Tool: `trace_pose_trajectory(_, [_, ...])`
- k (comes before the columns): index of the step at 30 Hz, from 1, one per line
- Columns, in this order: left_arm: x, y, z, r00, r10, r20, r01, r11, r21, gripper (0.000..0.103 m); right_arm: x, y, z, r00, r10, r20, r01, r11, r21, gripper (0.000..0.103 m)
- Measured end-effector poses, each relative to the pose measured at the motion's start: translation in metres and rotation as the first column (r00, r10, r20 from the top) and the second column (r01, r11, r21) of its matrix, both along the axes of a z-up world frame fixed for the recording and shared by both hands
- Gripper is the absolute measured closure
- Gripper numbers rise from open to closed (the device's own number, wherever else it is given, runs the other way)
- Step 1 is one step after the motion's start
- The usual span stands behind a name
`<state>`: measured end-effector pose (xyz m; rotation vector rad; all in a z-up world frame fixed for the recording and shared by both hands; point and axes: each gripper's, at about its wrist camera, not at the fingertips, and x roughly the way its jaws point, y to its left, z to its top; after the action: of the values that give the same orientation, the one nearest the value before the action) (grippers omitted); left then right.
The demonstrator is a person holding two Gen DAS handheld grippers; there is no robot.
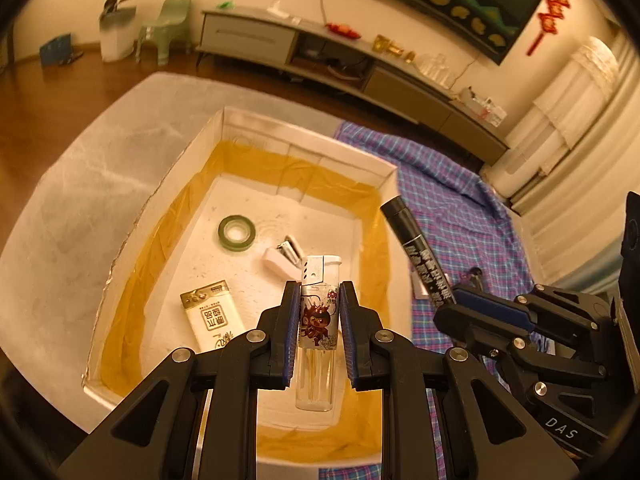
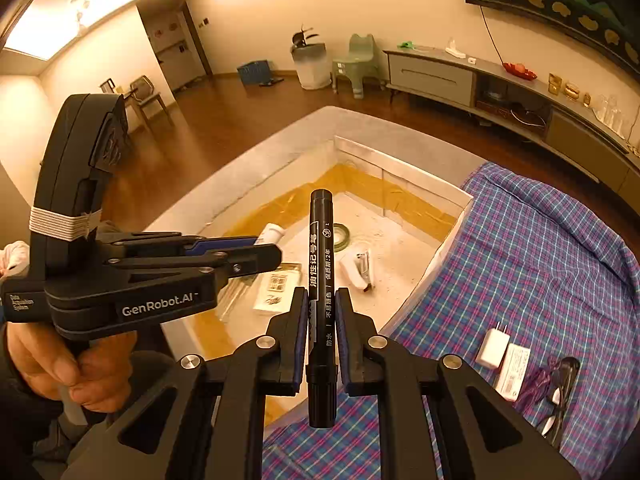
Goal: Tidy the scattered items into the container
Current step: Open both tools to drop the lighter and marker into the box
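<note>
My left gripper [image 1: 319, 294] is shut on a lighter [image 1: 318, 320] with a cartoon print, held over the white box [image 1: 304, 148] lined with yellow tape. My right gripper [image 2: 321, 300] is shut on a black marker pen [image 2: 320, 272], held above the box's right edge; the pen also shows in the left wrist view [image 1: 416, 248]. Inside the box lie a roll of green tape [image 1: 237, 233], a white stapler [image 1: 283, 258] and a white packet [image 1: 212, 318]. The left gripper shows in the right wrist view [image 2: 256, 250].
The box stands on a grey table [image 1: 80, 184]. A blue-purple checked cloth [image 2: 532, 264] to its right holds a white charger plug [image 2: 493, 345], a small white box [image 2: 514, 370] and a dark cable [image 2: 558, 384]. A TV cabinet [image 1: 340, 60] runs along the wall.
</note>
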<state>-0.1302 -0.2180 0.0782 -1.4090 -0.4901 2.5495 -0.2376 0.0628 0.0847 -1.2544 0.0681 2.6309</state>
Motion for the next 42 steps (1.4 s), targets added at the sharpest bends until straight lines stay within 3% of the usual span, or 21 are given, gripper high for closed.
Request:
trace_pose_trajectory(15, [-0.051,-0.016,-0.048,0.977,0.077,0.197,-0.081,0.997,0.015,0.083,-0.084,0.049,-0.035,0.985,-0.048,0.165,0.047,0.999,0.008,0.088])
trace_pose_trajectory(31, [-0.096,-0.016,-0.115,0.911,0.147,0.384,-0.158,0.987,-0.002,0.082,-0.140,0.076,-0.093,0.898,-0.073,0.434,0.004,0.987,0.158,0.088])
trace_pose_trajectory(35, [-0.102,-0.016,-0.115,0.916,0.140,0.376,-0.146,0.989,-0.012,0.082,-0.147,0.080,-0.099,0.887,-0.082,0.454,0.006,0.986,0.166,0.088])
trace_pose_trajectory(39, [-0.102,-0.013,-0.116,0.915,0.124,0.385,-0.129,0.992,-0.012,0.064,-0.147,0.082,-0.098,0.890,-0.093,0.447,0.018,0.986,0.169,0.087])
trace_pose_trajectory(42, [-0.100,-0.015,-0.112,0.917,0.127,0.377,-0.129,0.991,-0.021,0.060,-0.143,0.082,-0.095,0.895,-0.091,0.436,0.019,0.986,0.166,0.085])
